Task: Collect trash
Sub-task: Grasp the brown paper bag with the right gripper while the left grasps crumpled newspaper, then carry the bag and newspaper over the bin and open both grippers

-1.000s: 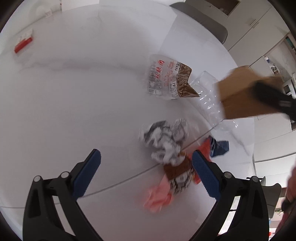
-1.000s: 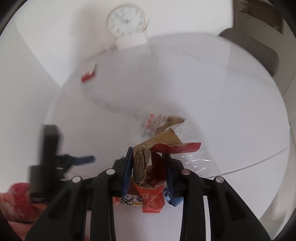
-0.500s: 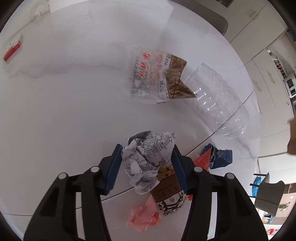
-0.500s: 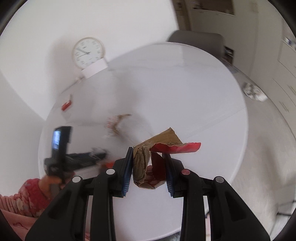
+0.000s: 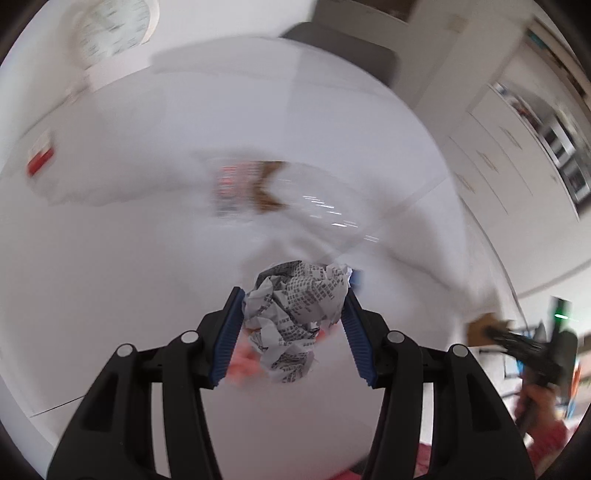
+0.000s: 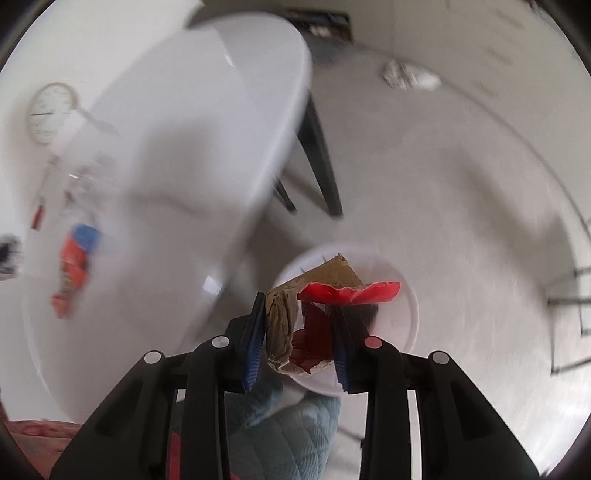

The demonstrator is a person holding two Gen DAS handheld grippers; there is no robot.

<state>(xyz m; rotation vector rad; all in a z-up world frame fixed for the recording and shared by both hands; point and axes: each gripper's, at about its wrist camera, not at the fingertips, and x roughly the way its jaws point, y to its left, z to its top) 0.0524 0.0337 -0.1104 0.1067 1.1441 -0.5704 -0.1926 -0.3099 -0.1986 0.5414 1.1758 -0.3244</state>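
My left gripper (image 5: 293, 306) is shut on a crumpled ball of printed paper (image 5: 295, 314) and holds it above the white round table (image 5: 110, 277). A pink scrap (image 5: 240, 363) lies blurred under it. A clear printed wrapper (image 5: 243, 188) and a clear plastic tray (image 5: 325, 210) lie farther back. My right gripper (image 6: 299, 325) is shut on a brown and red torn wrapper (image 6: 317, 295), held off the table's edge over a white round bin (image 6: 406, 314) on the floor. It also shows at the right of the left wrist view (image 5: 517, 343).
A red and blue wrapper (image 6: 75, 258) lies on the table (image 6: 184, 147) in the right wrist view. A small red and white pack (image 5: 40, 158) sits far left. A clock (image 5: 114, 26) hangs on the wall. A crumpled paper (image 6: 410, 75) lies on the floor, and a chair (image 5: 343, 48) stands behind the table.
My left gripper closed on the crumpled paper ball and lifted it. My right gripper swung its wrapper away from the table to above the white bin.
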